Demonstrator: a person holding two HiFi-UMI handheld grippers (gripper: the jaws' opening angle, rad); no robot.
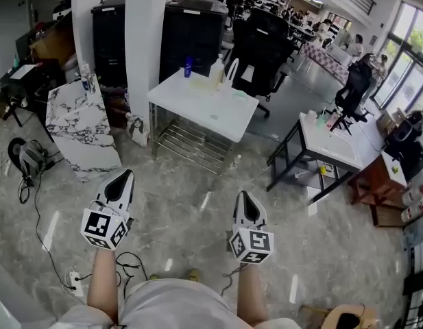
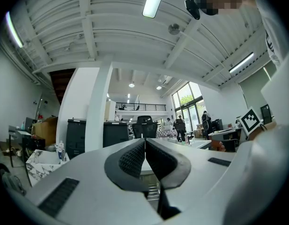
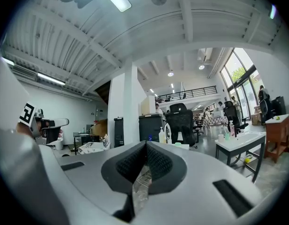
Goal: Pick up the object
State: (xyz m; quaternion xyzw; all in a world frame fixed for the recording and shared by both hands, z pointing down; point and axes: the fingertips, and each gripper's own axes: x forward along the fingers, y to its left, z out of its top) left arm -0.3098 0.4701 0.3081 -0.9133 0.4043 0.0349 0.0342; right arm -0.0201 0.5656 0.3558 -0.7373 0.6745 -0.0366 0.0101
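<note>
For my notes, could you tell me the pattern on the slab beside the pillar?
The slab is white, dark-veined marble; head view.

This is a large open-plan office that doubles as a work space: a polished grey stone floor (image 1: 321, 238), a white square pillar (image 1: 146, 46) and, just right of the pillar, a white table (image 1: 197, 108) with bottles along its far edge. Behind the table stand black cabinets (image 1: 190, 40) and a black swivel chair (image 1: 262, 43), with rows of desks and people (image 2: 180, 124) further back. Tall windows (image 1: 403, 53) fill the right wall, a railed upper gallery (image 2: 137, 107) crosses the far end, and tube lights (image 2: 153, 1) hang from a ribbed white ceiling.
</note>
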